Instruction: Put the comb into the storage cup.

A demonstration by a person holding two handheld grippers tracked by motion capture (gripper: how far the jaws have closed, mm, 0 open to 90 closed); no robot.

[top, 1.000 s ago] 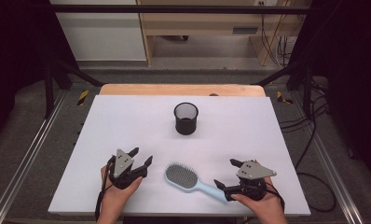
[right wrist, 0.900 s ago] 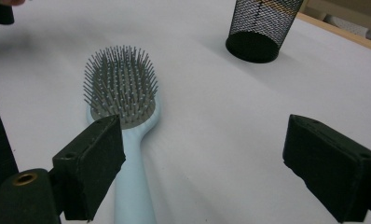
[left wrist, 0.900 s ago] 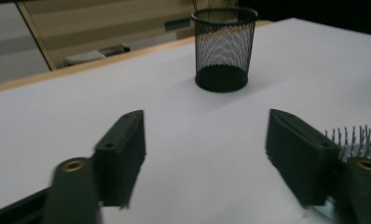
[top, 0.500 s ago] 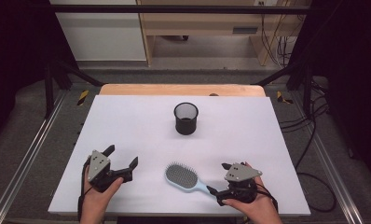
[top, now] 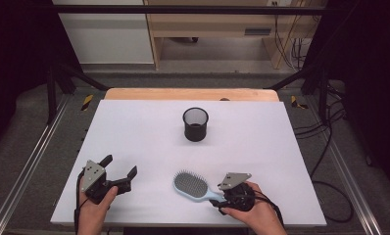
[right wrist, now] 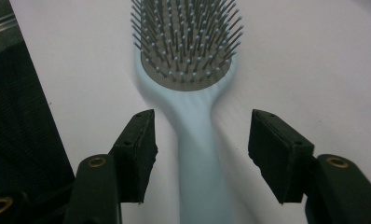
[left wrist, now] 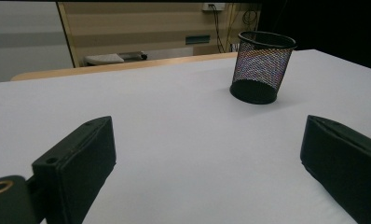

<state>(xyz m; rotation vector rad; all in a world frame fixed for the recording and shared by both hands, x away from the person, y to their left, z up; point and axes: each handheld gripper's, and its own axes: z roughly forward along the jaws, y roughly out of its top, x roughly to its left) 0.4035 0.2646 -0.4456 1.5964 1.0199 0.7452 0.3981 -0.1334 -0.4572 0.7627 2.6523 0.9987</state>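
Right gripper view: right gripper [right wrist: 200, 140] jaws just closing around brush [right wrist: 193, 70] handle near table [top: 149, 132] front edge, not yet pressing | left gripper [top: 119, 171] withdrawn, jaws wide, empty | grasp imminent

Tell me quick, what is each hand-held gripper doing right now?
Left hand-held gripper: open, empty, jaws just opened wide.
Right hand-held gripper: open, jaws just closing around the light blue plastic hairbrush handle, pads not touching yet.

A lab or test workspace is suggested. A white desk [top: 134, 127] is framed by black metal struts [top: 53, 81], and loose cables [top: 325, 132] are seen trailing over grey floor matting [top: 26, 127].
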